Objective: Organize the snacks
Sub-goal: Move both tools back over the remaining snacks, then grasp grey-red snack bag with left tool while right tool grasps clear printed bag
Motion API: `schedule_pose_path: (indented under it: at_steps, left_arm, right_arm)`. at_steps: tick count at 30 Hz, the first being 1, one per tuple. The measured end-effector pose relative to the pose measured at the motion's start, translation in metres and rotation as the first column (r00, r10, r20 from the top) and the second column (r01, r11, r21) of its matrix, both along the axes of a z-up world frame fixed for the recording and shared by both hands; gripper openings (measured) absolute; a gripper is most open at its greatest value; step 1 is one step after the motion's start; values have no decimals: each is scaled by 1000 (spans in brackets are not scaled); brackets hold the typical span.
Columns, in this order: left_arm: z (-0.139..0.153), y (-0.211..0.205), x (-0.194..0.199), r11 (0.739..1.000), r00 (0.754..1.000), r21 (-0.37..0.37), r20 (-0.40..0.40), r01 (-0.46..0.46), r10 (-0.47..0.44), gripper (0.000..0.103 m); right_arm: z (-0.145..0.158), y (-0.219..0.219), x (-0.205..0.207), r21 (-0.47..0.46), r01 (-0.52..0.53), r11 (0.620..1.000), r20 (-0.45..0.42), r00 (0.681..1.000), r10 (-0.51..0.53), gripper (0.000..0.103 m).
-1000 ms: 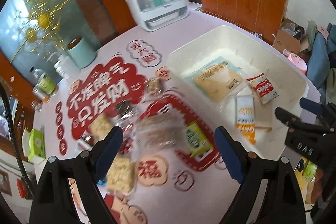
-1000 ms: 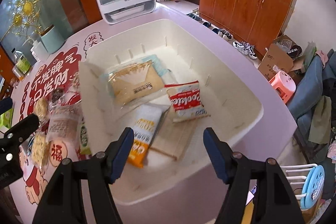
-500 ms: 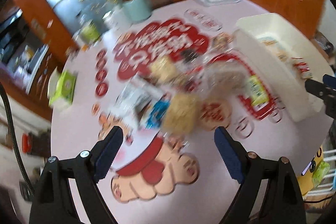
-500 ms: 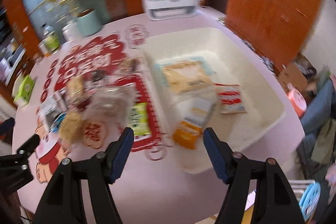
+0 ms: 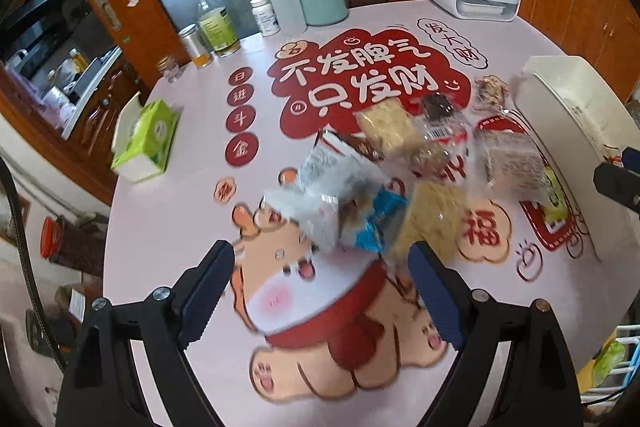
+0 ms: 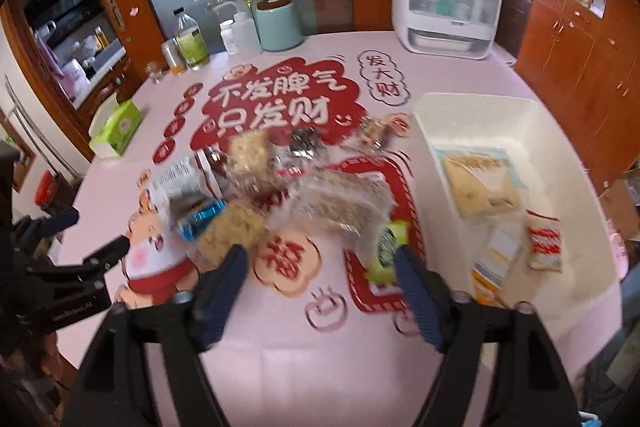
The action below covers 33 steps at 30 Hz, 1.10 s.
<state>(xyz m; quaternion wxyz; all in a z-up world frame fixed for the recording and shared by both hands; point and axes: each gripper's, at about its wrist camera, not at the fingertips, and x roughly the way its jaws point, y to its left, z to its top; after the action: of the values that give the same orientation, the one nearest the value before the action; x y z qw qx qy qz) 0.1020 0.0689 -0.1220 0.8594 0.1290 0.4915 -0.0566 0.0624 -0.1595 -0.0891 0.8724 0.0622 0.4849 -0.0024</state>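
While both claws gape empty, four snack packets (image 6: 500,211) lie in one bin (image 6: 568,147).

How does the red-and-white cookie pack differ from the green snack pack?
The red-and-white cookie pack lies inside the white bin; the green snack pack lies on the table beside the bin. The cookie pack is fully visible; the green one is partly under a clear-wrapped pack. Both lie flat, ungripped.
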Motion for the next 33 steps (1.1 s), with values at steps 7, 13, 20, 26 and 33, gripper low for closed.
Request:
schedule_pose_path:
  at_steps: [7, 13, 20, 26, 33]
  left_arm:
    - [-37, 0, 67, 998, 993, -39, -102, 56, -60, 88]
    - [-81, -1, 106, 999, 977, -26, -205, 46, -50, 88]
    - [-118, 7, 126, 1000, 964, 16, -266, 5, -1, 88]
    - [-126, 12, 127, 999, 962, 26, -270, -23, 29, 64]
    - [-109, 14, 112, 999, 975, 16, -217, -47, 50, 49]
  right_arm:
    - [-43, -16, 70, 55, 76, 996, -87, 994, -71, 96]
    - [-102, -23, 109, 15, 133, 991, -221, 967, -127, 96]
    - [-137, -22, 121, 10, 159, 987, -287, 946, -149, 103]
    - [-138, -20, 120, 6, 146, 989, -289, 947, -138, 103]
    - [-131, -10, 117, -11, 84, 996, -254, 963, -84, 75]
